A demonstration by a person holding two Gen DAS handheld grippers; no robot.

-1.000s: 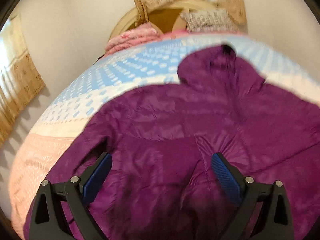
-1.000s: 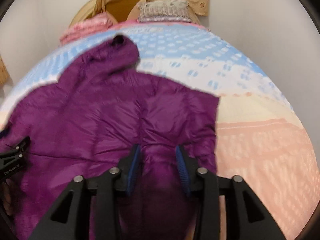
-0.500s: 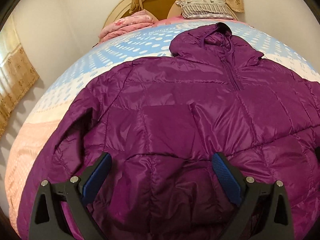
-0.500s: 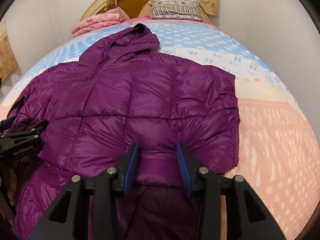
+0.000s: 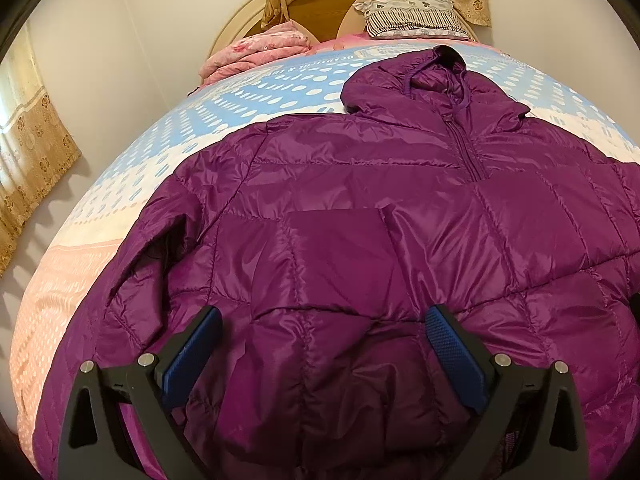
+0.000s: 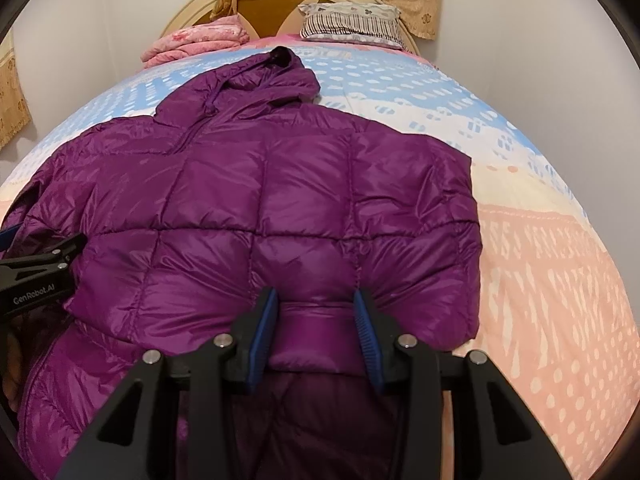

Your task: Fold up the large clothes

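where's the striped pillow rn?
The striped pillow lies at the head of the bed, against the round headboard, right of the folded pink blanket and beyond the purple jacket's hood in both wrist views.

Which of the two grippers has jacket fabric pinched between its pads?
The right gripper: its blue pads squeeze a bunched fold of the purple jacket. The left gripper stands wide open over the jacket.

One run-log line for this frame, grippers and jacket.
left gripper: open over hem | right gripper: shut on purple puffer jacket hem | jacket flat on bed
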